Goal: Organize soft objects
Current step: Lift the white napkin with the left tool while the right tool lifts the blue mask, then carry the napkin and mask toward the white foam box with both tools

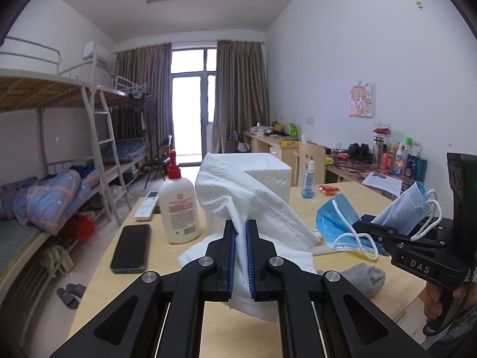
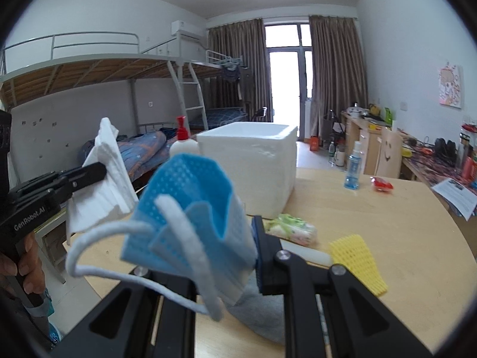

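- The left gripper (image 1: 242, 238) is clamping a crumpled, embossed white tissue (image 1: 253, 203) between its blue-padded fingers, lifted above the wooden table (image 1: 238, 328).
- The right gripper (image 2: 253, 256) is pinching a pleated blue face mask (image 2: 193, 223) (ear loops dangling), also held aloft.
- A second mask (image 1: 334, 223) and a grey knit sock (image 1: 363, 277) are lying on the tabletop.
- The white foam box (image 2: 253, 161) is standing open behind them; its interior is hidden.
- A lotion pump bottle (image 1: 179, 205) and a phone (image 1: 131, 249) are crowding the table's left edge.
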{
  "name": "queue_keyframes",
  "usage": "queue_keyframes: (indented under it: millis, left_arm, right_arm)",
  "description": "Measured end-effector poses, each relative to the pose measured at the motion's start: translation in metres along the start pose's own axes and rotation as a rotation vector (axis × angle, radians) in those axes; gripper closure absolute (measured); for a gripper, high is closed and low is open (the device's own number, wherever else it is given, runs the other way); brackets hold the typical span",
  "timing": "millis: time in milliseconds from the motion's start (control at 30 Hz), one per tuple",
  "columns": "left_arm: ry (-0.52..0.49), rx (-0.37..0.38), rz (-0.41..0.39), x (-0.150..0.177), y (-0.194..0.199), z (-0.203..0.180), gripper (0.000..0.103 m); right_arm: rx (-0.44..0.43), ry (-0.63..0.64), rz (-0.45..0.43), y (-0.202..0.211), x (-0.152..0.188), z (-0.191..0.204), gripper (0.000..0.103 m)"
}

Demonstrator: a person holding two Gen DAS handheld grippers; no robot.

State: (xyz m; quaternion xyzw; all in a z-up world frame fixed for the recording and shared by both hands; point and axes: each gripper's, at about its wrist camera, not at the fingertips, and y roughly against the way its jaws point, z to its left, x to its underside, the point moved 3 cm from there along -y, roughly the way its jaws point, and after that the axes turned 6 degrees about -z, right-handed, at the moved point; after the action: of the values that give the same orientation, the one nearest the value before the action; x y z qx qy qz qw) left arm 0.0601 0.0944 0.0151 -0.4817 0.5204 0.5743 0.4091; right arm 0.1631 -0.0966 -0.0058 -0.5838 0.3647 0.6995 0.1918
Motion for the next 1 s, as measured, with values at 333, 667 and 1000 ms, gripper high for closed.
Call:
queue_keyframes:
  millis: [333,667,1000]
  left_arm:
    - [0.001,-0.001,0.003,-0.007,-0.009,0.004,0.095]
    - [-0.005,0.007,-0.022,-0.03,-0.018,0.003,0.095]
    - [-0.007,0.024,-0.037,-0.056,-0.042,0.0,0.095]
  right_arm:
    - [-0.009,0.029,0.011,-0.013,-0.016,0.007,0.084]
    - [-0.003,0.043,-0.005,-0.018,-0.034,0.006,0.084]
    - [0.012,0.038,0.007,-0.032,-0.059,-0.003,0.084]
